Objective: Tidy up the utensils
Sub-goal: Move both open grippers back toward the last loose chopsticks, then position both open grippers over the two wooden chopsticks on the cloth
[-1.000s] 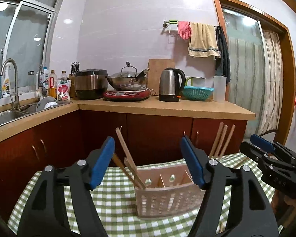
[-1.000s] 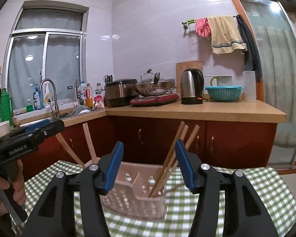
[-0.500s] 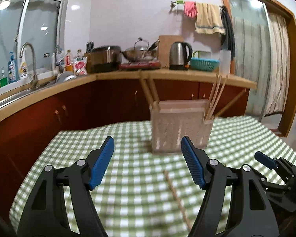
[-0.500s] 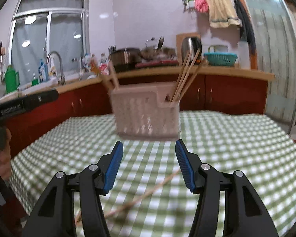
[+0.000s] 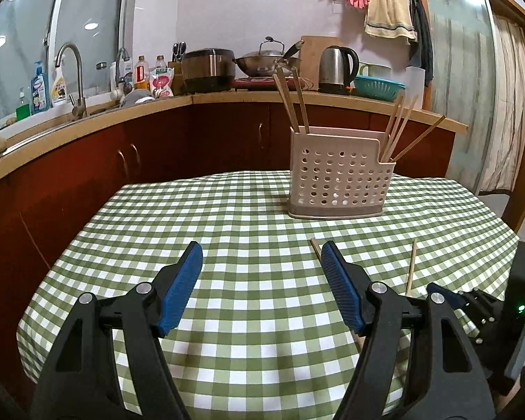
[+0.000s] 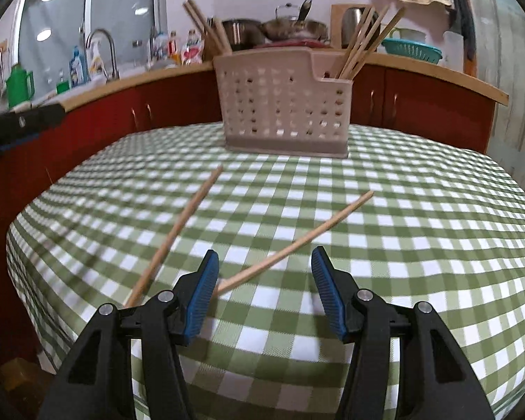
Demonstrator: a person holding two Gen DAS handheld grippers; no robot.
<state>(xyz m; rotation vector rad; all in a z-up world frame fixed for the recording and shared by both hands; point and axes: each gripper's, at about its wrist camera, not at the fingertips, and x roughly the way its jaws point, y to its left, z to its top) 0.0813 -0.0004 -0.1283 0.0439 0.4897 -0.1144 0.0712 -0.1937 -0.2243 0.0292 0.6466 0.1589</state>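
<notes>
A perforated beige utensil holder (image 5: 339, 175) stands on the far side of the green checked table and holds several wooden chopsticks; it also shows in the right wrist view (image 6: 285, 105). Two loose chopsticks lie on the cloth in front of it, a left one (image 6: 176, 231) and a right one (image 6: 297, 241). In the left wrist view one loose chopstick (image 5: 411, 266) lies to the right. My left gripper (image 5: 260, 287) is open and empty above the cloth. My right gripper (image 6: 264, 288) is open and empty, low over the near end of the right chopstick.
The table edge (image 5: 63, 255) drops off on the left toward dark red cabinets (image 5: 122, 154). A kitchen counter (image 5: 332, 98) with a kettle, wok and sink runs behind. The right gripper's body (image 5: 490, 311) shows at the lower right of the left wrist view.
Both grippers have pulled back from above the holder and come down low over the near side of the table. The loose chopsticks have come into view. Both stayed open.
</notes>
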